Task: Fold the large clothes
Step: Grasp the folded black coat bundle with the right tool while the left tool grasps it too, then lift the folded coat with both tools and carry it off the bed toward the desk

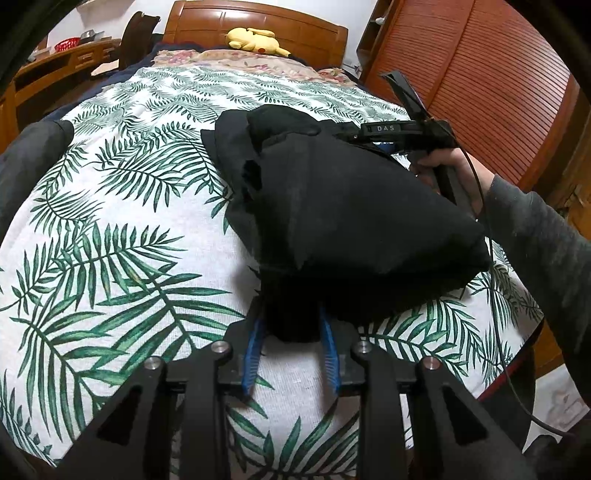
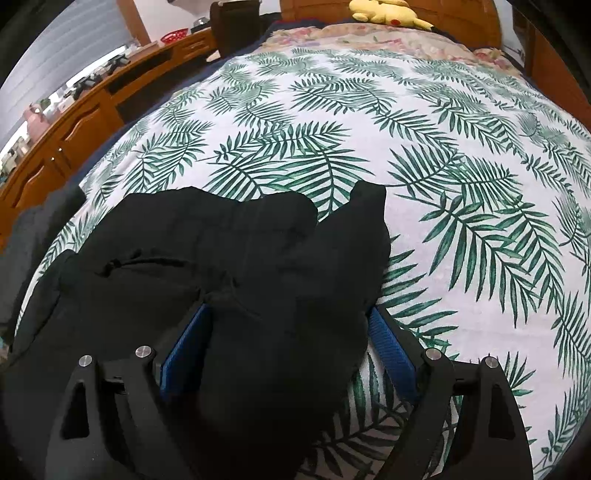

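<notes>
A black garment (image 1: 351, 206) lies bunched in a heap on the leaf-print bed cover (image 1: 129, 221). My left gripper (image 1: 291, 325) is shut on a wad of its near edge, with cloth squeezed between the blue pads (image 1: 253, 354). In the right wrist view the garment (image 2: 240, 258) spreads across the cover (image 2: 443, 184). My right gripper (image 2: 288, 312) stands wide open over it, and cloth fills the gap between its spread pads (image 2: 391, 350). The left wrist view shows a person's hand (image 1: 443, 166) holding that gripper at the heap's far right side.
A yellow plush toy (image 1: 255, 40) lies by the wooden headboard (image 1: 258, 22). A wooden desk (image 2: 74, 122) runs along the bed's left side. Louvred wardrobe doors (image 1: 480, 74) stand at the right. Dark grey cloth (image 1: 26, 162) lies at the left edge.
</notes>
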Available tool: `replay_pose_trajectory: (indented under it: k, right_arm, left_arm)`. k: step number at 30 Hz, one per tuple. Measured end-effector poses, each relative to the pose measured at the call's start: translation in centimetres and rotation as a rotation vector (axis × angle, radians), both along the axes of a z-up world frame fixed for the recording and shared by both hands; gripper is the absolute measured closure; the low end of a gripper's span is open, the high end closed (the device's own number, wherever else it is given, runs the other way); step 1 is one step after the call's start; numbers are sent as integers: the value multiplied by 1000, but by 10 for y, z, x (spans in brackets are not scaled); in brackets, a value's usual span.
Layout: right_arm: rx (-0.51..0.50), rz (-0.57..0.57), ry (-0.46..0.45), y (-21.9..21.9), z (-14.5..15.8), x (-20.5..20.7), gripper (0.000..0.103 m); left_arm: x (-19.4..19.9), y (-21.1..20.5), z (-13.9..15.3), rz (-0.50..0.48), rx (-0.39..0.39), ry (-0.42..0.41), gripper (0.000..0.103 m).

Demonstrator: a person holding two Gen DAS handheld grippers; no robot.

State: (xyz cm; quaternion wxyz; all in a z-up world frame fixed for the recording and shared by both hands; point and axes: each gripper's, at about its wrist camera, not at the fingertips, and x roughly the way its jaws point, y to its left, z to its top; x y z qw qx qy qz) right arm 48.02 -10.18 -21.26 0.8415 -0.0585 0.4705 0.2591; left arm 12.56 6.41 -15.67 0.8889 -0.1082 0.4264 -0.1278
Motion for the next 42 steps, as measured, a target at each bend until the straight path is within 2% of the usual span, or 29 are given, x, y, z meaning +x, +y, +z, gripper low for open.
replay_pose_trajectory:
  k: [8, 11, 13, 15, 18, 22, 25, 28, 35, 42]
  right_arm:
    - [17, 0, 11, -1, -2, 1, 15]
    - [32, 8, 16, -2, -2, 1, 19]
    - [26, 34, -3, 1, -1, -3, 28]
    - [17, 50, -19, 3, 0, -6, 34]
    - [15, 66, -34, 4, 2, -9, 45]
    - [-1, 69, -61, 5, 7, -15, 61]
    - [-24, 71, -92, 7, 16, -23, 76]
    - [-9, 75, -121, 6, 28, -35, 82]
    - [22, 139, -174, 16, 50, -83, 87]
    - [13, 189, -269, 54, 82, -123, 88]
  left_arm:
    - [0, 3, 0, 6, -21, -2, 76]
    - [0, 6, -2, 10, -45, -10, 76]
    - [0, 8, -2, 8, -60, -18, 76]
    - [-1, 9, -3, 7, -69, -27, 77]
    - [-1, 8, -4, -3, -78, -42, 89]
    - [-5, 2, 2, -12, -39, -80, 99]
    - [-8, 5, 13, -6, -41, -105, 101]
    - [-14, 16, 30, 25, -27, -145, 102]
    - [-34, 47, 63, 82, 14, -213, 102]
    - [-49, 86, 89, 137, 44, -293, 102]
